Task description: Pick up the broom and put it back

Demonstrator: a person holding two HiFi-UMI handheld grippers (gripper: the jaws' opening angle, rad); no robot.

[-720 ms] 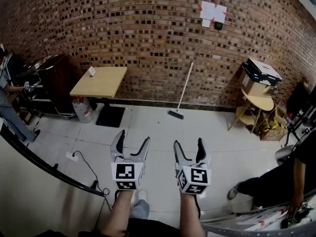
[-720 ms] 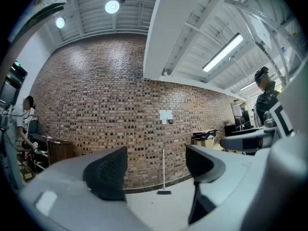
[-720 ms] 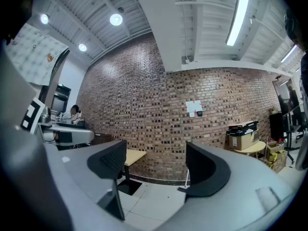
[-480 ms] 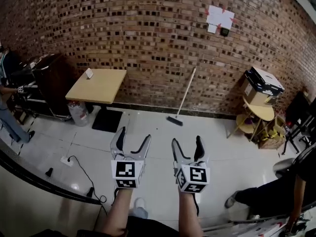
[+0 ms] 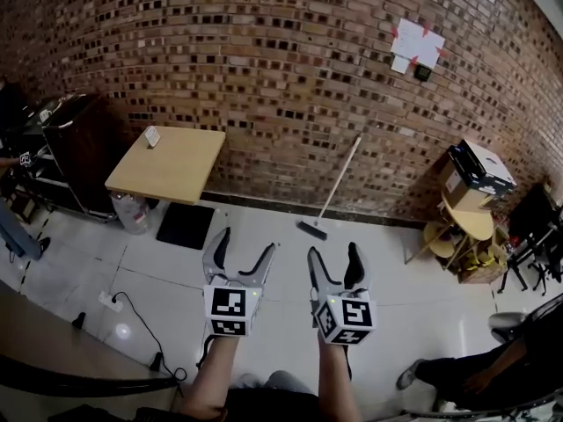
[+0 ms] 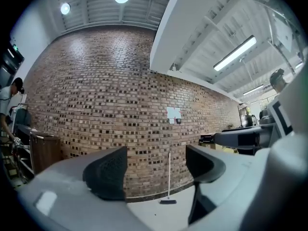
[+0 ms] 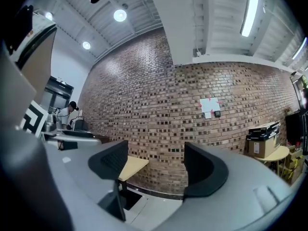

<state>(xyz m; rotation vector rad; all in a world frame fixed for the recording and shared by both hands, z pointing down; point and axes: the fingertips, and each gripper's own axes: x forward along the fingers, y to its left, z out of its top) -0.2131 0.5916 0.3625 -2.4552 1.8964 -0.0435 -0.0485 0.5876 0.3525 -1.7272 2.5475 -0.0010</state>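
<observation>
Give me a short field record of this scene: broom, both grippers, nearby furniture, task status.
broom: leans on brick wall, bristles on floor
left gripper: open, empty, broom seen far off between its jaws
right gripper: open, empty
table: wooden, left of broom, by the wall
status: broom not yet picked up

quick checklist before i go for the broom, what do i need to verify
1. Broom located, leaning on the brick wall, head on the floor: ok.
2. Left gripper jaws apart, nothing between them: ok.
3. Right gripper jaws apart, nothing between them: ok.
4. Broom within reach: not ok, it stands well ahead of both grippers.
5. Floor between the grippers and the broom bare in the head view: ok.
6. Spot where the broom belongs: cannot tell.
</observation>
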